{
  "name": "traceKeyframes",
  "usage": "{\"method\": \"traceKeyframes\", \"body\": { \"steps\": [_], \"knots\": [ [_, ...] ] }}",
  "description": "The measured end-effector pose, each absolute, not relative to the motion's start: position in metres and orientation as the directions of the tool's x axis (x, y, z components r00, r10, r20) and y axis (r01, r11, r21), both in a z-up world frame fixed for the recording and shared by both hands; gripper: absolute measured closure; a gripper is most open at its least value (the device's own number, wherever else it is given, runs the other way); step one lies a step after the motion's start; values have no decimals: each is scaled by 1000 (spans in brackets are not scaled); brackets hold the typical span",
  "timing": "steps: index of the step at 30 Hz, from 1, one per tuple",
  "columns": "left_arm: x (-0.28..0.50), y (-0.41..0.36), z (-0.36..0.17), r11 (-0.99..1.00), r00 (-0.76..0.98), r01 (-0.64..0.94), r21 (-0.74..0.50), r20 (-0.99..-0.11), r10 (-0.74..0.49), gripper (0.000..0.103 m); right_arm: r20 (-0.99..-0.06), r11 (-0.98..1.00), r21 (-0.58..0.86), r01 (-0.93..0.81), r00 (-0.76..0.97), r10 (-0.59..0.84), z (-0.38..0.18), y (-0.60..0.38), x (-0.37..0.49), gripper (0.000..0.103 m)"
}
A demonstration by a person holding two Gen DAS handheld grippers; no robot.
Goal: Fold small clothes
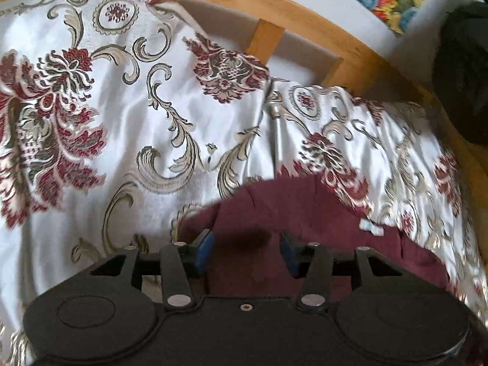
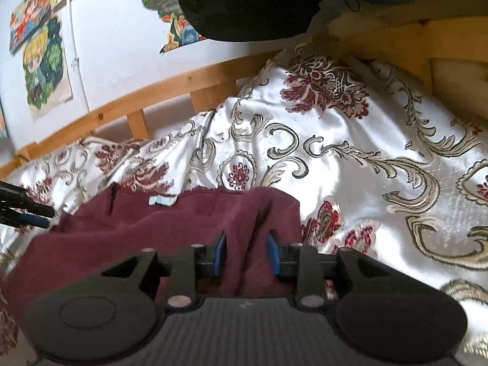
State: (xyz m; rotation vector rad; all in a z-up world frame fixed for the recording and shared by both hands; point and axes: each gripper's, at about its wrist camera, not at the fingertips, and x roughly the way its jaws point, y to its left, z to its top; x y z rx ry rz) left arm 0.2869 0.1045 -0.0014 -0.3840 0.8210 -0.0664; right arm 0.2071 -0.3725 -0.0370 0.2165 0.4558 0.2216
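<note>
You have the maroon garment [image 2: 170, 222] lying on the bed, spread over the floral bedspread [image 2: 350, 164] with its small pale label [image 2: 162, 200] at the far hem — a soft, flat surface that lets the cloth stay where you lay it. Your right tongs [image 2: 246, 251] stand released, blue pads [image 2: 220, 253] apart, poised over a raised crease near the garment's right edge; that placement looks chosen to straddle the crease and pinch it for a fold. Your left tongs [image 1: 246, 251] are likewise released over the cloth's opposite side (the dark shadow between the pads suggests they hover just above it, though contact is hard to judge). One pair at each end makes sense: lifting both ends together keeps the edge straight. The wooden bed frame [image 1: 268, 6] runs behind — leave yourself room before it.
</note>
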Motion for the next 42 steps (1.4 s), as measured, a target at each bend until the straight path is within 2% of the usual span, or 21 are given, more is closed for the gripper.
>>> {"method": "traceKeyframes", "body": {
  "steps": [3, 6, 8, 10, 11, 14, 18, 19, 27, 29, 31, 32, 34, 35, 36, 37, 38, 39, 40, 41, 42],
  "knots": [
    [303, 99, -8, 948, 648, -93, -304, -742, -174, 54, -409, 944, 284, -167, 869, 277, -39, -377, 211, 69],
    [308, 89, -12, 951, 630, -66, -303, -751, -195, 56, -411, 939, 295, -176, 864, 291, -41, -378, 211, 75],
    [307, 85, -12, 945, 644, -54, -322, -735, -214, 66, -417, 937, 297, -184, 857, 301, -43, -377, 212, 86],
    [305, 78, -10, 958, 657, -33, -286, -728, -195, 91, -416, 938, 294, -185, 859, 300, -43, -376, 211, 92],
    [305, 74, -7, 965, 665, -15, -261, -723, -185, 95, -412, 938, 292, -185, 861, 298, -43, -376, 210, 95],
    [294, 65, 9, 982, 746, 26, -188, -650, -144, 95, -370, 948, 257, -189, 887, 277, -37, -373, 204, 98],
    [281, 63, 32, 982, 847, 49, -181, -514, -137, 96, -262, 970, 157, -185, 939, 222, -23, -368, 190, 98],
    [282, 63, 34, 984, 853, 46, -170, -506, -127, 96, -251, 973, 144, -180, 945, 212, -22, -367, 188, 98],
    [298, 57, -1, 995, 793, -22, -92, -608, -39, 95, -380, 975, 157, -158, 902, 207, -36, -366, 204, 98],
    [302, 56, -13, 995, 762, -52, -87, -647, -17, 90, -400, 976, 154, -150, 894, 201, -40, -365, 205, 97],
    [303, 58, -18, 989, 745, -93, -114, -667, -6, 77, -407, 978, 152, -142, 893, 193, -42, -364, 205, 94],
    [301, 60, -19, 985, 746, -118, -130, -666, 2, 72, -406, 979, 151, -140, 894, 190, -41, -364, 204, 90],
    [298, 65, -17, 975, 748, -138, -172, -664, -11, 49, -401, 981, 138, -135, 898, 180, -39, -364, 201, 79],
    [295, 66, -14, 972, 751, -146, -186, -660, -14, 42, -400, 982, 131, -137, 899, 179, -37, -364, 200, 75],
    [292, 68, -11, 968, 755, -157, -195, -656, -10, 30, -402, 984, 116, -138, 899, 174, -35, -362, 198, 72],
    [288, 70, -8, 964, 761, -172, -203, -649, -1, 21, -403, 985, 101, -139, 900, 168, -33, -360, 197, 64],
    [280, 72, -4, 960, 768, -184, -212, -640, 6, 17, -401, 986, 87, -142, 901, 165, -29, -358, 195, 55],
    [273, 73, 0, 957, 775, -191, -220, -632, 9, 11, -397, 987, 77, -143, 904, 162, -26, -356, 192, 51],
    [263, 76, 3, 953, 783, -195, -230, -621, 10, 3, -389, 989, 61, -138, 909, 151, -22, -354, 187, 39],
    [252, 78, 6, 951, 791, -201, -234, -611, 17, 0, -381, 990, 48, -135, 913, 143, -19, -352, 182, 30],
    [244, 78, 8, 950, 796, -209, -231, -605, 27, 1, -375, 990, 39, -136, 917, 140, -15, -351, 179, 27]
  ]
}}
